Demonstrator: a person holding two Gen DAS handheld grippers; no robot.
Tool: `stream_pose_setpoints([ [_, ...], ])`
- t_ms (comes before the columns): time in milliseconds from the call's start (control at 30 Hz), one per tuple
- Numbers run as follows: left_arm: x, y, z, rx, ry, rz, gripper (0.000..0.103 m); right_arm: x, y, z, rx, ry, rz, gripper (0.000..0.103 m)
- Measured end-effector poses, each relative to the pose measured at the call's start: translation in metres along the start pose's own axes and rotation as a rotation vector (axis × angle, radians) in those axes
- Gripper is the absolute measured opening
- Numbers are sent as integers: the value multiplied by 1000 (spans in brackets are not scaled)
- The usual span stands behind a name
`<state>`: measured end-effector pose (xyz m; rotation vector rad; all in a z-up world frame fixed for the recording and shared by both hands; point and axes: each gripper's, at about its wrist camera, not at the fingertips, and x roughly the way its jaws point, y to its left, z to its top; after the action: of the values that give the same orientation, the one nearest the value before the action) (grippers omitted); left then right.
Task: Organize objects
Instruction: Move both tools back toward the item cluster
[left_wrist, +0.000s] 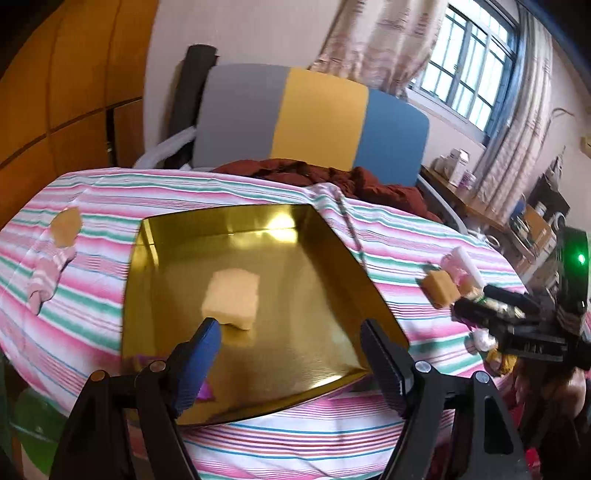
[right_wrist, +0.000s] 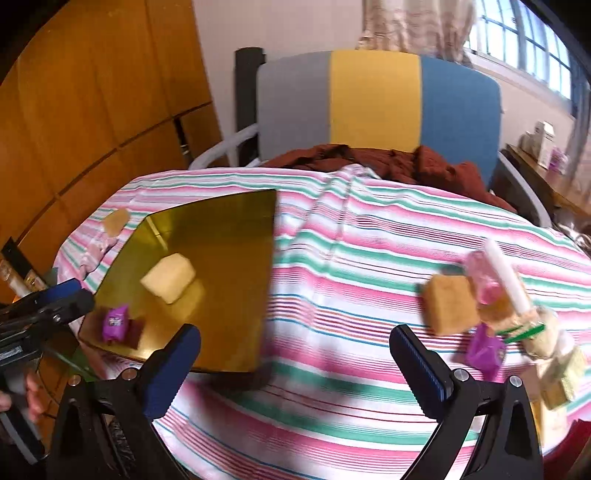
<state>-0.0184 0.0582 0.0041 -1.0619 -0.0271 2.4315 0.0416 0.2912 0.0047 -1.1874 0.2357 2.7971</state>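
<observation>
A round table under a pink, green and white striped cloth carried everything. Toward its left side lay a shallow gold tray, and on the tray's floor sat a pale yellow sponge block, with a small purple wrapped sweet nearer the tray's front-left corner. The left gripper hung over the tray's near edge, its jaws spread wide with nothing between them; the pale block lay just beyond its blue left pad.

The right gripper hovered above bare cloth between the tray and the table's right edge, its jaws also wide apart and empty. Near that right edge was a loose cluster: a tan sponge block, a pink packet, a white stick-like thing, another purple sweet and some blurred pale pieces I could not make out. By the table's far-left edge, just outside the tray, rested another tan block. A chair backed in grey, yellow and blue stood behind the table.
</observation>
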Motion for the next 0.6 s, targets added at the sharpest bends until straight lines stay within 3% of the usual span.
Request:
stream_pose_setpoints([
  [133,7,-22,5,35,18,-57,78,-13,-34,6,28,-24,-69,103],
  [267,14,-61,9,152,33,-125,77,-29,-81,17,77,-64,-172,103],
  [467,34,-126,6,340,98,-277,77,-39,-178,30,280,-117,-315,103],
  [600,52,-159,4,398,131,-330,74,-33,-223,23,376,-143,-380,103],
])
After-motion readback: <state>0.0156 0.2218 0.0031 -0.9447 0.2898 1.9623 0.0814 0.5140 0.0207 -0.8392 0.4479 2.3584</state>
